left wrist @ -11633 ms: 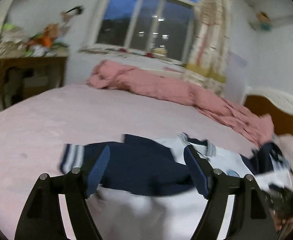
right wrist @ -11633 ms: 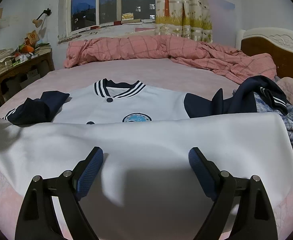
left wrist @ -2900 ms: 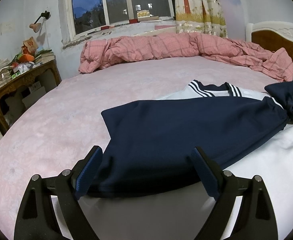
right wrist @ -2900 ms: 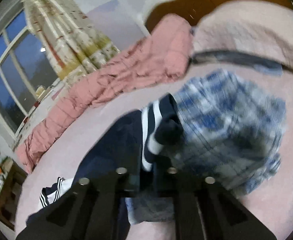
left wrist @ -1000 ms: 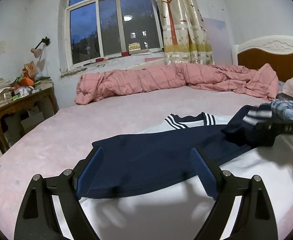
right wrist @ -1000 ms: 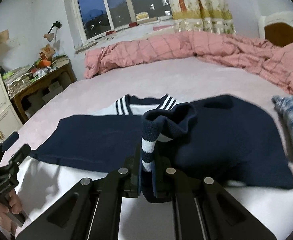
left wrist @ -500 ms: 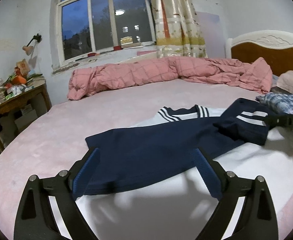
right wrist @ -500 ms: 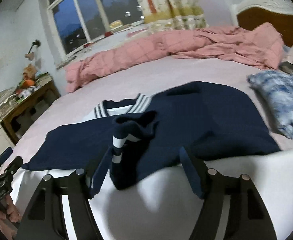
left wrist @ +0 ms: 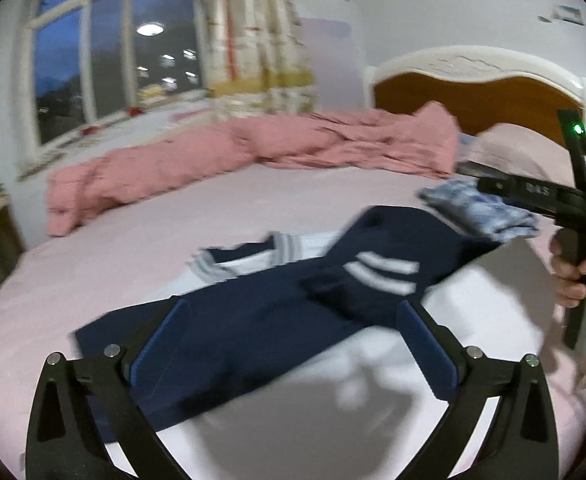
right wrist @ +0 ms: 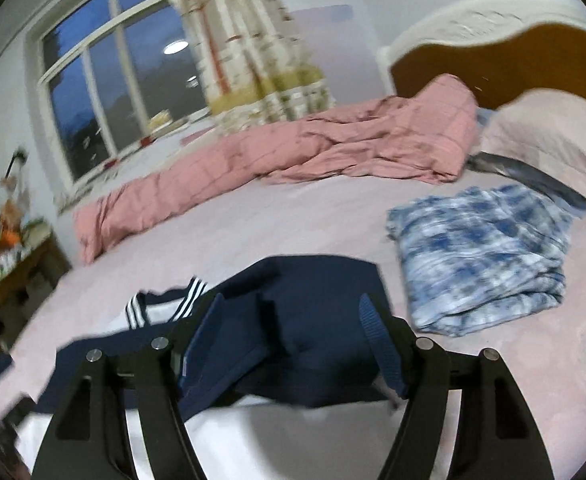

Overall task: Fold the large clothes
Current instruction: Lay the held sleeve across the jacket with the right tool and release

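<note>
Jacket (left wrist: 253, 332), white with navy sleeves crossed over its front, lies flat on the pink bed (left wrist: 141, 248); left gripper (left wrist: 293, 344) has just opened wider, spread and empty above it; right gripper (right wrist: 293, 340) stands open, gripping nothing; plaid shirt (right wrist: 481, 260) lies folded just beside the jacket.

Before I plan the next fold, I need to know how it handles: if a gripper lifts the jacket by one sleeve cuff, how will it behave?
Probably floppy: the jacket lies limp on the bed, its sleeve draped flat across the body. Likely to trail rather than lift whole, since it spreads wide. The striped cuff looks thick and ribbed, so it should grip without slipping.
</note>
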Tool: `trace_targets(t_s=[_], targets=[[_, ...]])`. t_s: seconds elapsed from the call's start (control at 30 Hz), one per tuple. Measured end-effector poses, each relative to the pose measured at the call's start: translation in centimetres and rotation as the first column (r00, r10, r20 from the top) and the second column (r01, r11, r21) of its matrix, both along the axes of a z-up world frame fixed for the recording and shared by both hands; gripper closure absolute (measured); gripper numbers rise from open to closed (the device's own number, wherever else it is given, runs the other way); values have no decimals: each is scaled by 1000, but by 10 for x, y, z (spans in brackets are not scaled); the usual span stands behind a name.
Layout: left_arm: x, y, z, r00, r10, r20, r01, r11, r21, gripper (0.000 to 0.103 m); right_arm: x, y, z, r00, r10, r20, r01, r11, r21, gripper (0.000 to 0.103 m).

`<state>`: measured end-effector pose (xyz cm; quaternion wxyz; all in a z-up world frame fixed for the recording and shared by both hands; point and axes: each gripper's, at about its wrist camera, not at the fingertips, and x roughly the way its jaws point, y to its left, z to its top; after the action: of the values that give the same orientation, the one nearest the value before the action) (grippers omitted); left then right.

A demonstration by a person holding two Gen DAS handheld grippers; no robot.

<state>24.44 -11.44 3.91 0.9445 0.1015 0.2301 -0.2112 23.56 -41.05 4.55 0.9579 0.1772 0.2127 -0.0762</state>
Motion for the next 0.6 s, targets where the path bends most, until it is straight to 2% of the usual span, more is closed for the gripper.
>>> trace_targets(t_s=[0.07, 0.13, 0.23, 0.3, 0.33, 0.37, 0.4, 0.43, 0.47, 0.5, 0.57, 0.6], targets=[[14, -27, -6, 996, -61, -65, 60, 998, -12, 1, -3, -13, 0, 1000, -23, 6, 23, 999, 28, 31], [32, -49, -16, 985, -85, -151, 79, 996, -43, 1, -1, -17, -6, 1000, -21, -13, 22, 999, 34, 31], [52, -74, -31, 973, -80, -214, 74, 997, -34, 1, 7, -16, -13, 998, -38, -50, 38, 999, -9, 31], [62, -84, -40, 970, -43, -239, 45, 999, 3, 4, 10, -14, -15, 998, -33, -54, 32, 999, -10, 31], [70, -89, -45, 968, -10, -252, 19, 999, 33, 12, 11, -14, -15, 998, -20, -52, 20, 1000, 3, 31], [77, -91, -48, 963, 18, -270, -5, 999, 50, 27, 11, -13, -14, 999, -9, -47, 9, 1000, 14, 31], [84, -91, -51, 954, 42, -296, -28, 998, 53, 35, 10, -13, -14, 999, -1, -43, 2, 1000, 16, 31], [90, -87, -52, 948, 49, -316, -40, 999, 35, 56, 10, -12, -14, 999, 1, -41, -1, 1000, 8, 31], [94, -83, -52, 945, 43, -325, -41, 999, 12, 87, 10, -11, -13, 999, -3, -42, 3, 1000, -7, 31], [97, -79, -50, 945, 29, -326, -31, 1000, 2, 95, 9, -10, -13, 999, -13, -43, 12, 1000, -23, 31], [102, -68, -40, 958, 50, -283, -46, 999, 21, 96, 10, -9, -14, 999, -25, -49, 23, 999, -36, 31], [101, -60, -31, 969, 83, -235, -75, 996, 42, 96, 12, -10, -15, 998, -21, -55, 19, 999, -32, 31]])
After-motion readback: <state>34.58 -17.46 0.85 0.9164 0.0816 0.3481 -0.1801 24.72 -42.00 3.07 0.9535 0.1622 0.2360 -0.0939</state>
